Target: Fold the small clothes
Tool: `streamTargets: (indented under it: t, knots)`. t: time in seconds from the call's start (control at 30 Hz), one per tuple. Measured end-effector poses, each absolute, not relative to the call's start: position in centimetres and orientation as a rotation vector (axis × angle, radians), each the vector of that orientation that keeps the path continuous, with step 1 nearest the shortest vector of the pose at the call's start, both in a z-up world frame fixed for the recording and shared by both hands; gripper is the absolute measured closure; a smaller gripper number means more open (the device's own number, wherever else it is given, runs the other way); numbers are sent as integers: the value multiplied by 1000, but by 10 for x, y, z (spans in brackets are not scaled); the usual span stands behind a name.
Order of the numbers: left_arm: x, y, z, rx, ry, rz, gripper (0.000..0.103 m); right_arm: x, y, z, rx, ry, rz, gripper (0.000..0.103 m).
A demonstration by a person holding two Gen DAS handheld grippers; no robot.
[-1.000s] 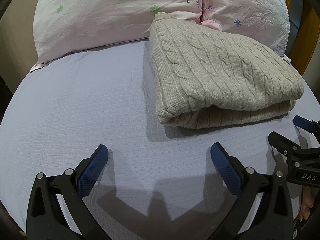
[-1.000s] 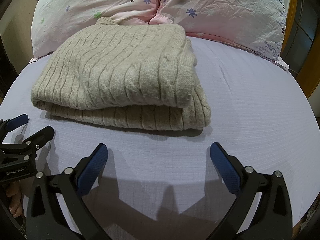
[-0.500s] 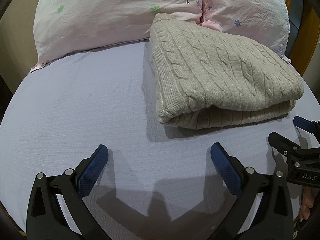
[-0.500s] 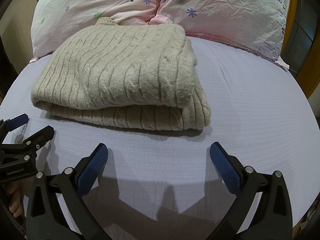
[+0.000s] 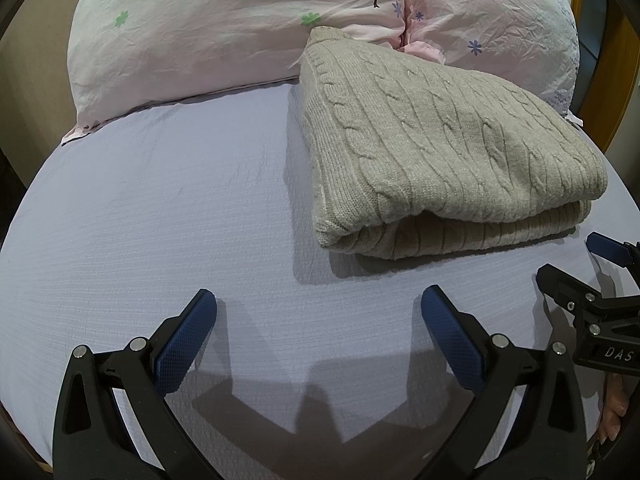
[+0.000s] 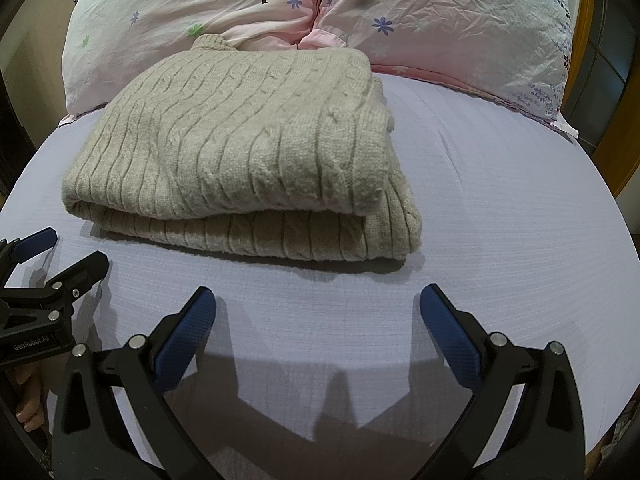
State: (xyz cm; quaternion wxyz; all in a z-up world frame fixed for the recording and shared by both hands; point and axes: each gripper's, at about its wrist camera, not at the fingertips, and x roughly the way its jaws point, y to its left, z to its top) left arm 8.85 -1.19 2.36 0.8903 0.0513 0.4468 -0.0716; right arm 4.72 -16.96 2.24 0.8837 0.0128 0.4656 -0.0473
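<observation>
On the lilac bedsheet [image 5: 160,220], a folded beige sweater [image 6: 240,152] is laid against the pillows [image 6: 440,20]. Both the left gripper [image 5: 319,308] and right gripper [image 6: 318,308] are held spread and empty, near the sweater's front edge; any last tidying is best done by gently squaring the sweater's corners.

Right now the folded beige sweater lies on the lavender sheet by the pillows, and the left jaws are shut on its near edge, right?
Not quite. The left gripper is open and empty, short of the sweater, as the left wrist view shows. The rest holds.
</observation>
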Motion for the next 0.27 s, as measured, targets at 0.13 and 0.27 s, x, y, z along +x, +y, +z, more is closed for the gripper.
streamTargets:
  t: [0.13, 0.27]
  knots:
    - [89, -12, 24, 106, 928, -148, 1, 47, -170, 22, 27, 969, -99, 2]
    - [89, -12, 24, 106, 928, -148, 1, 47, -170, 22, 27, 969, -99, 2]
